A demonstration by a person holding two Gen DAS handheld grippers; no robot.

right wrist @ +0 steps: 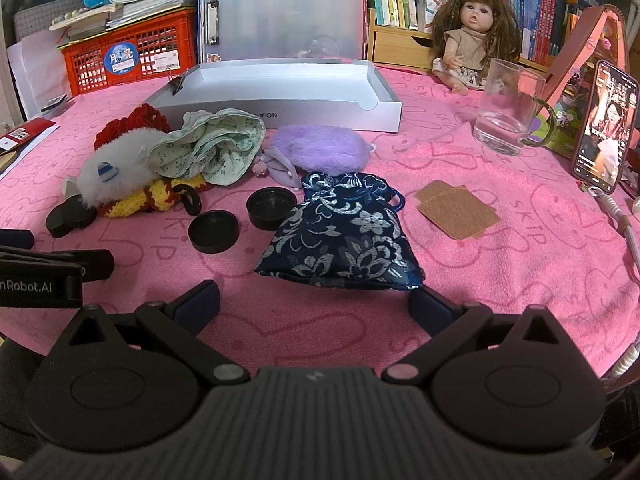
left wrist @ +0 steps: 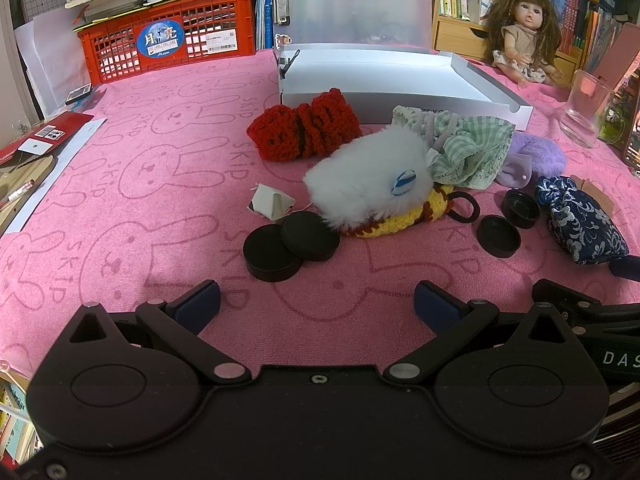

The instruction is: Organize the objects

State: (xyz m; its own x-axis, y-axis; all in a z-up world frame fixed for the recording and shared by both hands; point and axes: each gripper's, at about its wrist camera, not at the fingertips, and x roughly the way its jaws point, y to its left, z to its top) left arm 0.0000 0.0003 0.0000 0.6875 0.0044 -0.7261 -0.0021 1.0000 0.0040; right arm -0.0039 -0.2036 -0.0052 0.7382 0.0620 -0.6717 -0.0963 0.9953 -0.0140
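Note:
A pile of soft things lies on the pink towel (left wrist: pixel 160 184): a red crochet piece (left wrist: pixel 304 130), a white fluffy pouch (left wrist: pixel 368 176), a yellow crochet piece (left wrist: pixel 404 216), green cloth (left wrist: pixel 468 152) and a purple plush (right wrist: pixel 320 148). Two stacked black caps (left wrist: pixel 288 246) sit just beyond my left gripper (left wrist: pixel 316 304), which is open and empty. A dark blue floral pouch (right wrist: pixel 344 236) lies right in front of my right gripper (right wrist: pixel 316 304), open with nothing between its fingers. Two more black caps (right wrist: pixel 216 236) rest left of the pouch. An open grey box (right wrist: pixel 280 92) stands behind the pile.
A doll (right wrist: pixel 468 36) sits at the back right beside a glass mug (right wrist: pixel 504 112) and a lit phone (right wrist: pixel 604 128). Brown patches (right wrist: pixel 456 212) lie right of the pouch. A red crate (left wrist: pixel 172 40) with books stands back left. Cards and paper (left wrist: pixel 44 148) edge the left.

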